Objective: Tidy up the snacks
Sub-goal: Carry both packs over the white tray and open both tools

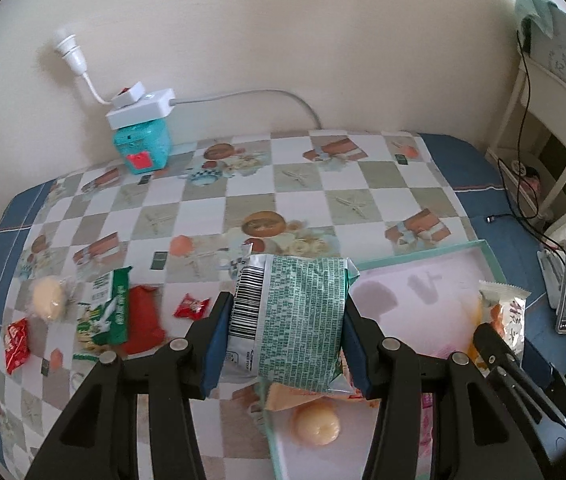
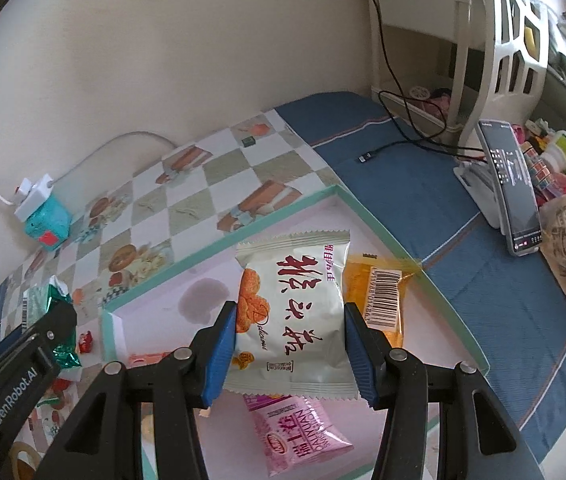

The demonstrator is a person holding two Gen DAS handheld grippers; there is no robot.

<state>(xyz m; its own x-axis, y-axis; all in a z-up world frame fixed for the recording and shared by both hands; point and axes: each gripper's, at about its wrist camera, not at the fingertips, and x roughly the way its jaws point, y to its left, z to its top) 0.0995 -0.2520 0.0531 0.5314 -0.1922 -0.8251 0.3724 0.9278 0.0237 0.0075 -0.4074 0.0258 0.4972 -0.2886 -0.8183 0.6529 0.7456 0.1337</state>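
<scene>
The left gripper (image 1: 287, 320) is clenched on a green packet (image 1: 299, 320), held at the tray's (image 1: 491, 258) left edge, above the checkered cloth (image 1: 303, 184). The right gripper (image 2: 289, 344) is clenched on a white packet (image 2: 295, 304), held over the tray's pink floor.

Inside the tray, an orange packet (image 2: 379, 296) lies just right of the white packet, against the teal rim near the far right corner. A pink packet (image 2: 299, 432) lies below the right gripper, partly hidden by it. A round yellow snack (image 1: 317, 424) lies in the tray under the left gripper, next to a tan wrapper.

Left of the tray, loose snacks are scattered on the cloth: a green bag (image 1: 105, 312) overlapping a red pouch (image 1: 145, 316), a small red candy (image 1: 191, 306) near the left finger, a red sachet (image 1: 15, 344) and a pale round snack (image 1: 47, 296).

At the far wall a power strip (image 1: 141, 110) sits on a teal box (image 1: 143, 148). To the right of the tray, on the blue cloth (image 2: 423, 184), a phone (image 2: 513, 184) stands on a stand, with a black cable (image 2: 399, 140) and a white shelf (image 2: 483, 40) behind.
</scene>
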